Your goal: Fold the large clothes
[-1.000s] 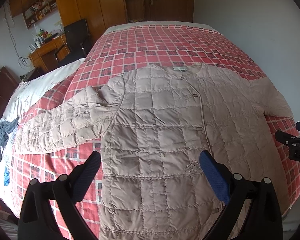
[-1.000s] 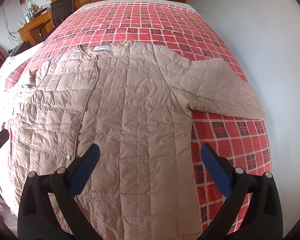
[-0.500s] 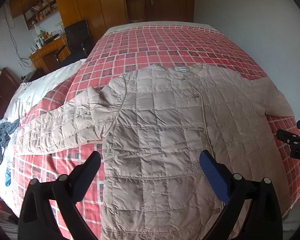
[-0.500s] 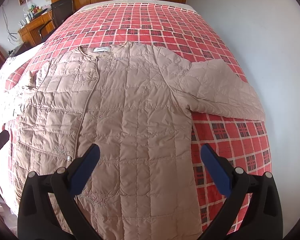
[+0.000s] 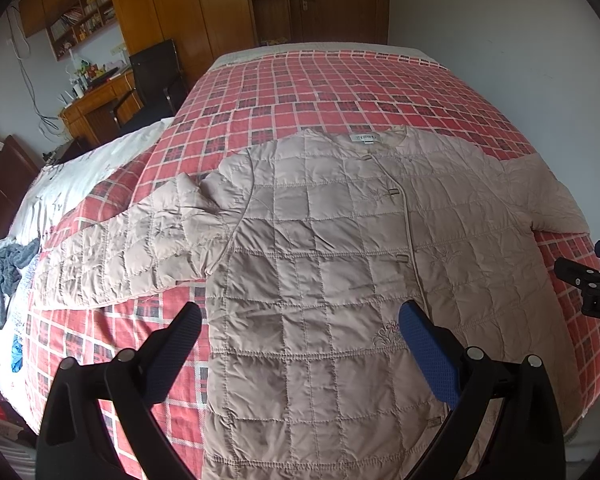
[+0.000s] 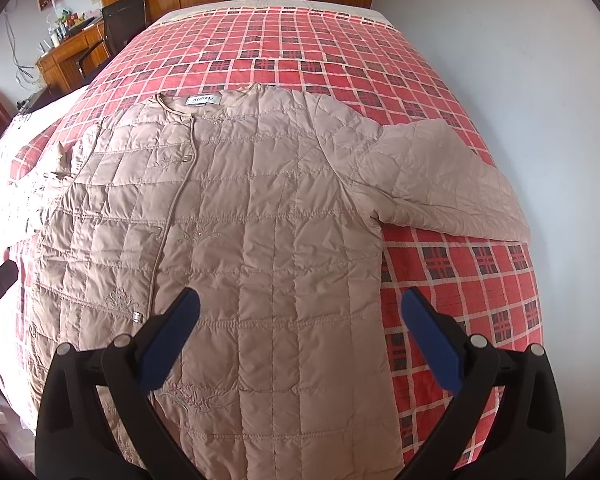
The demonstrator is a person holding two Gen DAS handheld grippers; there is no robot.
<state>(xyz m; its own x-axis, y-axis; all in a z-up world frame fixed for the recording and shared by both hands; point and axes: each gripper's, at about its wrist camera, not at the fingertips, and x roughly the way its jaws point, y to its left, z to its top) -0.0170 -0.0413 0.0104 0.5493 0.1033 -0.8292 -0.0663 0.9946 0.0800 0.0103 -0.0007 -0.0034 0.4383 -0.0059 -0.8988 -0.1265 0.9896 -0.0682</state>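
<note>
Beige quilted jacket (image 5: pixel 320 264), one; two sleeves spread.

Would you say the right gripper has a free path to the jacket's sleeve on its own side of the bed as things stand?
Probably yes. The right gripper is open and empty above the jacket, and the sleeve lies flat on the bedspread with nothing on it or across the way. The wall beside the bed may limit room.

Left gripper (image 5: pixel 300 330): jaws spread wide, blue pads (image 5: pixel 428 354) bare, gripping nothing. Right gripper (image 6: pixel 300 314): likewise spread wide and empty. Both held level, side by side, pointing forward near the bed's foot edge.
</note>
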